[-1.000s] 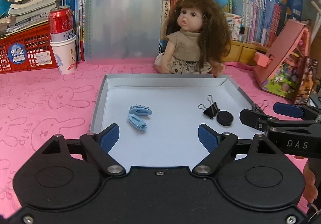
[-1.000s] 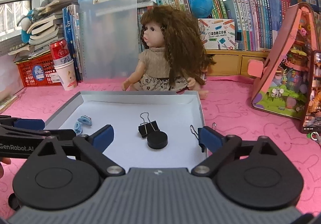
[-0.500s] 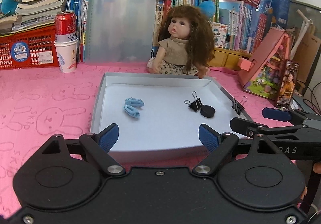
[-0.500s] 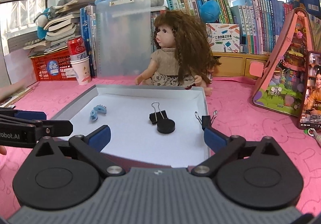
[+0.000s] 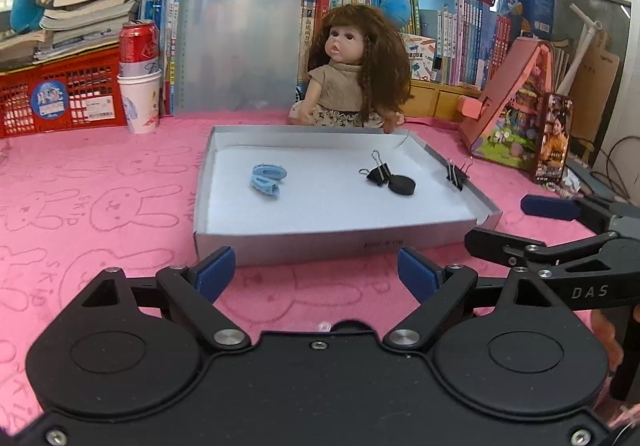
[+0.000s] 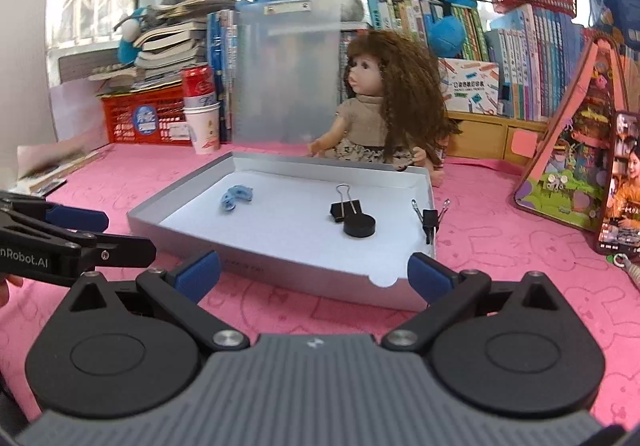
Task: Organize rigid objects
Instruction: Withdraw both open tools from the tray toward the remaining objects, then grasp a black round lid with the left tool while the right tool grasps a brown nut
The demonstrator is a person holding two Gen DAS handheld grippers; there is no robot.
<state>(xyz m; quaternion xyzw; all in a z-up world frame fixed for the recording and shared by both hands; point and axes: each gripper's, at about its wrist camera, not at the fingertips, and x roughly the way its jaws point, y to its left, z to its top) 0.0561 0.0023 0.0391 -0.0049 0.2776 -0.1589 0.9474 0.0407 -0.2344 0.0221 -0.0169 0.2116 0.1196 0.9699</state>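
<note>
A shallow grey tray (image 5: 304, 240) (image 6: 280, 270) lies on the pink cloth. In it lie two blue hair clips (image 5: 266, 178) (image 6: 235, 197), a black binder clip (image 5: 378, 174) (image 6: 343, 206) and a black round disc (image 5: 401, 185) (image 6: 359, 226). A second binder clip (image 5: 456, 174) (image 6: 429, 217) is clipped on the tray's right wall. My left gripper (image 5: 316, 276) is open and empty in front of the tray's near wall. My right gripper (image 6: 314, 274) is open and empty, near the tray's front right corner.
A doll (image 5: 358, 70) sits behind the tray, with a clear clipboard (image 5: 240, 38) leaning on books. A red can in a paper cup (image 5: 138, 82) and a red crate (image 5: 52, 94) stand at the back left. A pink toy house (image 5: 516, 106) stands at the right.
Both grippers have drawn back from over the tray towards me and risen; the tray now lies wholly in front of the fingers. Both stay open and empty. The objects have not moved.
</note>
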